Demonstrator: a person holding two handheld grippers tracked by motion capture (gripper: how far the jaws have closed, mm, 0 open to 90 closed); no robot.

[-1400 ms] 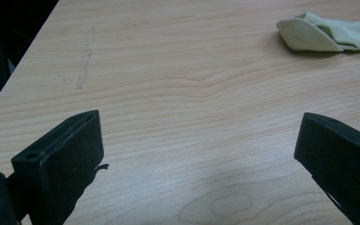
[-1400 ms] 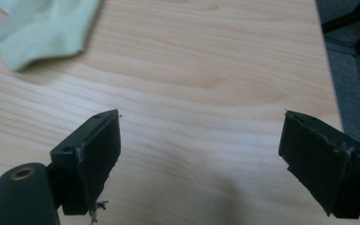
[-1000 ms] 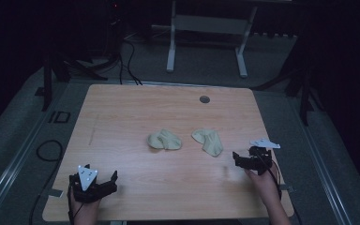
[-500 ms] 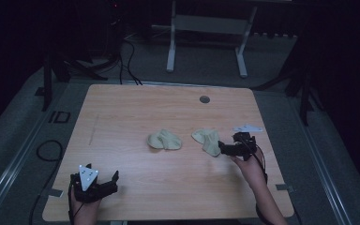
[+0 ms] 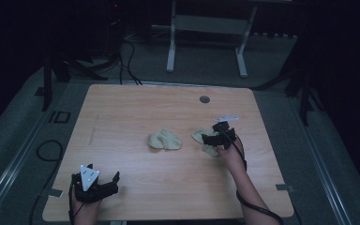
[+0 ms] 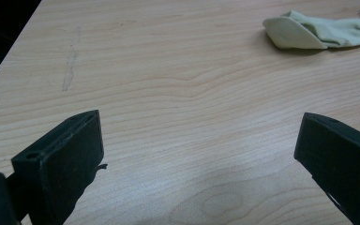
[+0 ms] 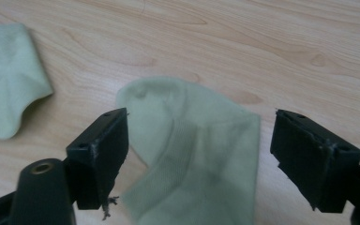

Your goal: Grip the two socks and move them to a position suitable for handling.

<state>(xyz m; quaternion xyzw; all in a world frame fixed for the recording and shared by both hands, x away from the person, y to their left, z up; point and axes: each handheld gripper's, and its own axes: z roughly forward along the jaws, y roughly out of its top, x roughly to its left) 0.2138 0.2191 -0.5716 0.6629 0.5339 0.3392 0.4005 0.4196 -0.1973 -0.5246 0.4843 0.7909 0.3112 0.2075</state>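
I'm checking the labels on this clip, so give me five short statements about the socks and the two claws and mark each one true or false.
1. The right claw is open, with a pale green sock lying between its jaws. True.
2. The left claw is shut on a sock. False: it is open over bare table, near the front left corner in the high view.
3. Two pale green socks lie on the table, the second sock to the left of the right claw in the high view. True.
4. The two socks are stacked one on the other. False: they lie apart, with bare wood between them.
5. A small dark round spot sits near the table's far edge. True.
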